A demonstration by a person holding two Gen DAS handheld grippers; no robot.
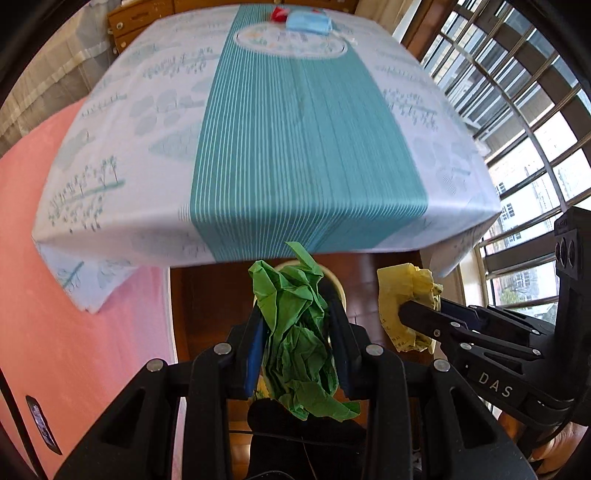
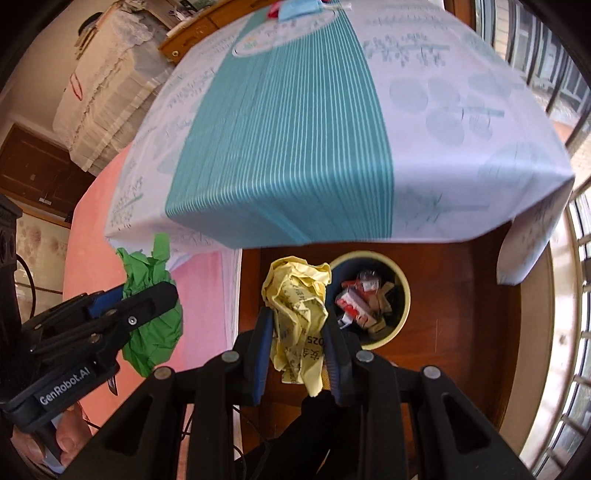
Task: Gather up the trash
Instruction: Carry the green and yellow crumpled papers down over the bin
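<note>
Both my tongs grip paper wads, green left, yellow right, the bin nearer the right gripper.

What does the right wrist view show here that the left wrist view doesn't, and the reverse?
Only the right wrist view shows inside the trash bin, on the floor below the table edge, with red-and-white cartons in it. Only the left wrist view shows the window grille broadly, plus a dark device at its left edge. Both show the left gripper clamping green crumpled paper, the right gripper clamping yellow crumpled paper, the striped tablecloth, and a blue face mask at its far end.
</note>
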